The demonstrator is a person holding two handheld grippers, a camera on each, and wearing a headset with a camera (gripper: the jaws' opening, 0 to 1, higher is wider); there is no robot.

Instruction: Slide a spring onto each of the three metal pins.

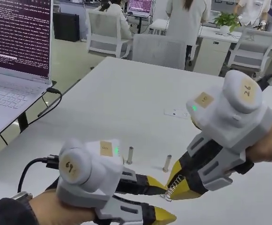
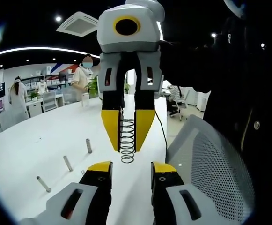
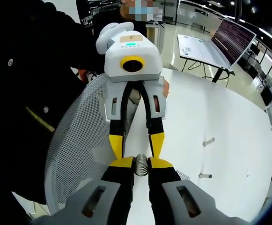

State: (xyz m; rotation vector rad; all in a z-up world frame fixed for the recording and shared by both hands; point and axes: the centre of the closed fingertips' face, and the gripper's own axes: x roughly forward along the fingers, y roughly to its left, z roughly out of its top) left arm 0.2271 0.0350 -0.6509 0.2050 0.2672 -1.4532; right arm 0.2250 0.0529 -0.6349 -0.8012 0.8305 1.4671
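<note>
My right gripper [image 1: 173,190] is shut on a small steel spring [image 1: 174,185] and holds it just above the white table. In the right gripper view the spring [image 3: 140,165] sits end-on between its yellow tips [image 3: 140,163]. My left gripper [image 1: 166,200] is open and empty, its tips close to the spring and facing the right gripper. The left gripper view shows its own jaws [image 2: 132,166] apart below the hanging spring [image 2: 127,136]. Three bare metal pins [image 2: 88,145] [image 2: 68,163] [image 2: 43,183] stand upright in a row. Two pins [image 1: 130,155] [image 1: 167,163] rise just beyond the grippers.
An open laptop [image 1: 14,56] with a black cable [image 1: 49,105] sits at the table's far left. A small white label [image 1: 175,113] lies mid-table. A grey mesh chair [image 2: 215,159] stands by the near edge. People and office chairs [image 1: 157,49] are behind the table.
</note>
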